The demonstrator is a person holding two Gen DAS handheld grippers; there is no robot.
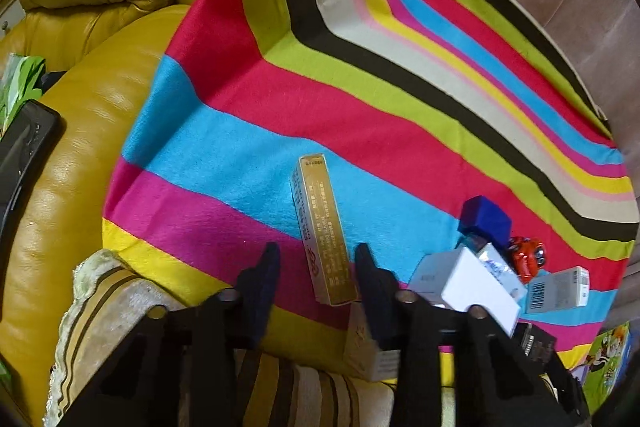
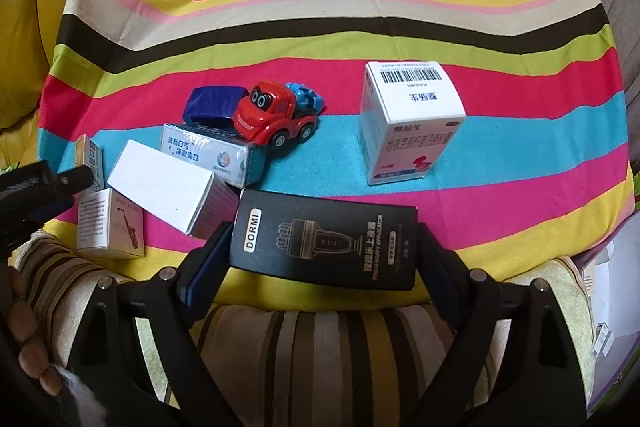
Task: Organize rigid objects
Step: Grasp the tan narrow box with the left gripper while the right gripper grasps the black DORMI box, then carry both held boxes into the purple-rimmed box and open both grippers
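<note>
Fingers of the right gripper point(image 2: 322, 239) clamp a black box point(image 2: 324, 237) by its ends, low over the striped cloth point(image 2: 320, 39); label reads "DORMI". Left gripper point(image 1: 316, 267) is spread, empty, straddling a gold box point(image 1: 324, 231). Step looks like carrying the black box; next it needs a spot beside the white box point(image 2: 168, 187) and toy truck point(image 2: 276, 119).

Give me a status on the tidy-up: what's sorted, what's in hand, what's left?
Done: several boxes and the red toy truck sit bunched at one side of the striped cloth, though loosely. In hand: the right gripper is clamped on the black DORMI box. Left: the gold box lies alone ahead of the open left gripper, and the white medicine box stands apart.
</note>
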